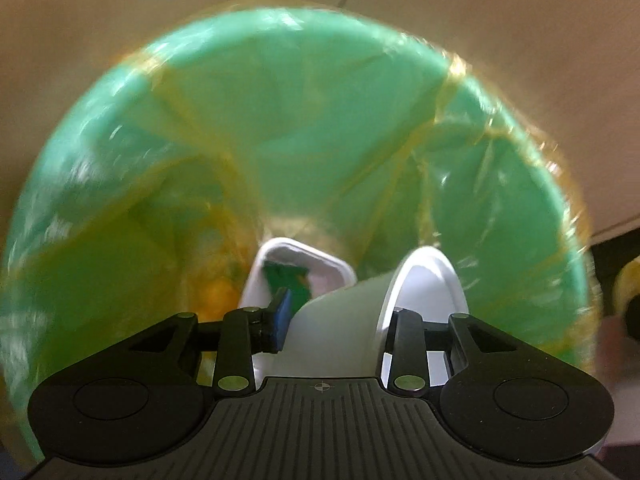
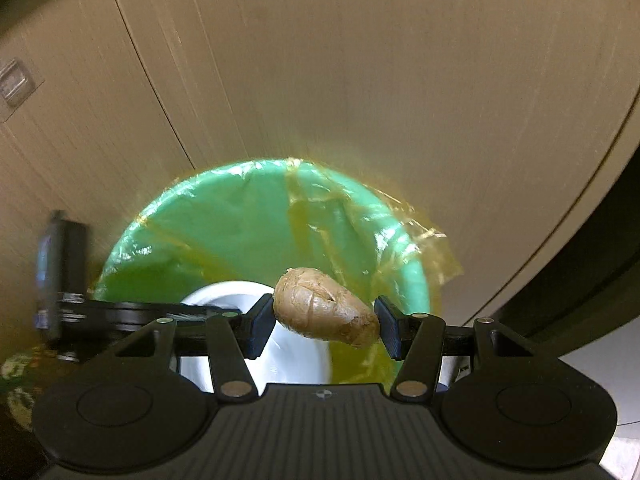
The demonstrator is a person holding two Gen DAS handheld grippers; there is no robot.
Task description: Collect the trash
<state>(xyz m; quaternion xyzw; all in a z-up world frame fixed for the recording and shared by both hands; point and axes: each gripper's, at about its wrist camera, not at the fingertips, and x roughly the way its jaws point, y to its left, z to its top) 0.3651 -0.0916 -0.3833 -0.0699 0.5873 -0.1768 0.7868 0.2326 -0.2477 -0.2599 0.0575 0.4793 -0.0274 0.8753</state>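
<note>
Fingers of left gripper (image 1: 334, 330) apart, white cup (image 1: 340, 336) loose between, right gripper (image 2: 326, 324) clamped on brown lump (image 2: 326, 307), both over green bin (image 1: 280, 120) w/ yellowish liner, white tray (image 1: 316, 268) inside at 6 o'clock, beige floor (image 2: 360, 60) around.

Both grippers — left gripper (image 1: 335, 322), right gripper (image 2: 325, 328) — black, ribbed bases, blue pads (image 2: 262, 326), silver screws.

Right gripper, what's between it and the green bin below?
In the right wrist view, the right gripper grips a brown lump; below it a white cup lies inside the bin.
</note>
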